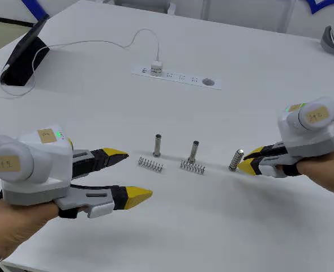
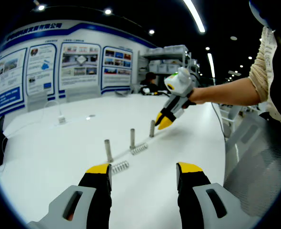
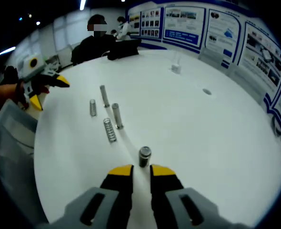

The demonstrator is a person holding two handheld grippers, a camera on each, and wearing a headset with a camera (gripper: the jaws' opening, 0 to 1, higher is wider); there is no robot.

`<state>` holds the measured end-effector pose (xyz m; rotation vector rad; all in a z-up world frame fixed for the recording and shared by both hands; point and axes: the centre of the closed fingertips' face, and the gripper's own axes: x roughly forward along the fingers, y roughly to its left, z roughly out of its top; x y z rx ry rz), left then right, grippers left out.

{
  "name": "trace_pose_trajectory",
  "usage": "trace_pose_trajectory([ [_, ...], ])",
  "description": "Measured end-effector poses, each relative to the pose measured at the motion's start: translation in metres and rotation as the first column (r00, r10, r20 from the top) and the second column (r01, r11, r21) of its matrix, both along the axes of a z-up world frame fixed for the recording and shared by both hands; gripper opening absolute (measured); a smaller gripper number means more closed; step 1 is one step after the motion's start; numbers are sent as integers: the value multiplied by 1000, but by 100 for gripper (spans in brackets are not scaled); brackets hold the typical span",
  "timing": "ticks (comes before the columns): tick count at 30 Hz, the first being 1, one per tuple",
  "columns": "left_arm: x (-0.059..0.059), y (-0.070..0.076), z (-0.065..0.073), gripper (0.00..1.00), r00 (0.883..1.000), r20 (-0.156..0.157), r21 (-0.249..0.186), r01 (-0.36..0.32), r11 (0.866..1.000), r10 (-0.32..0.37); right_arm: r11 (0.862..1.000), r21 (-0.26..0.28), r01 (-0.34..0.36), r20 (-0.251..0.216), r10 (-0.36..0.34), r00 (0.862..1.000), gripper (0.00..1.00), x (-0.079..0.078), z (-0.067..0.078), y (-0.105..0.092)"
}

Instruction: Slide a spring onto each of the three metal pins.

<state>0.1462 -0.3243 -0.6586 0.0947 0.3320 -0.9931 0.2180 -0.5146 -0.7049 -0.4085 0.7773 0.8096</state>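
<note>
Three metal pins stand in a row on the white table [image 1: 99, 96]: the left pin [image 1: 157, 145], the middle pin [image 1: 193, 151] and the right pin [image 1: 236, 160], which wears a coiled spring. Two loose springs lie flat, one [image 1: 150, 164] before the left pin, the other [image 1: 192, 167] before the middle pin. My right gripper [image 1: 243, 162] sits just right of the sprung pin [image 3: 145, 156], jaws a narrow gap apart, nothing between them. My left gripper [image 1: 137, 173] hovers wide open, left of the loose springs [image 2: 120, 166].
A white power strip [image 1: 175, 75] with a plugged charger [image 1: 156, 68] and its cable lies farther back. A black stand [image 1: 25, 54] leans at the far left corner. People sit at a far desk [image 3: 100, 40].
</note>
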Motion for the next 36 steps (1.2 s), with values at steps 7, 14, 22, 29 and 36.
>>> trace_pose_trajectory([
  [7,2,-2,0,56,1000,0,-2,13,1000,-13,1000,2,0,-1,0,1000,16,-12,0,2],
  [14,3,-4,-1,55,1000,0,-1,27,1000,-27,1000,7,-20,-2,20,1000,16,-20,-1,13],
  [22,3,-3,0,55,1000,3,1,30,1000,-30,997,13,-79,4,79,997,17,-20,-1,35],
  [29,1,0,1,55,1000,2,7,24,1000,-24,992,11,-127,6,126,992,17,-14,-2,53],
  [36,0,1,0,55,1000,-1,13,16,1000,-16,987,6,-161,0,161,987,17,-8,-7,66],
])
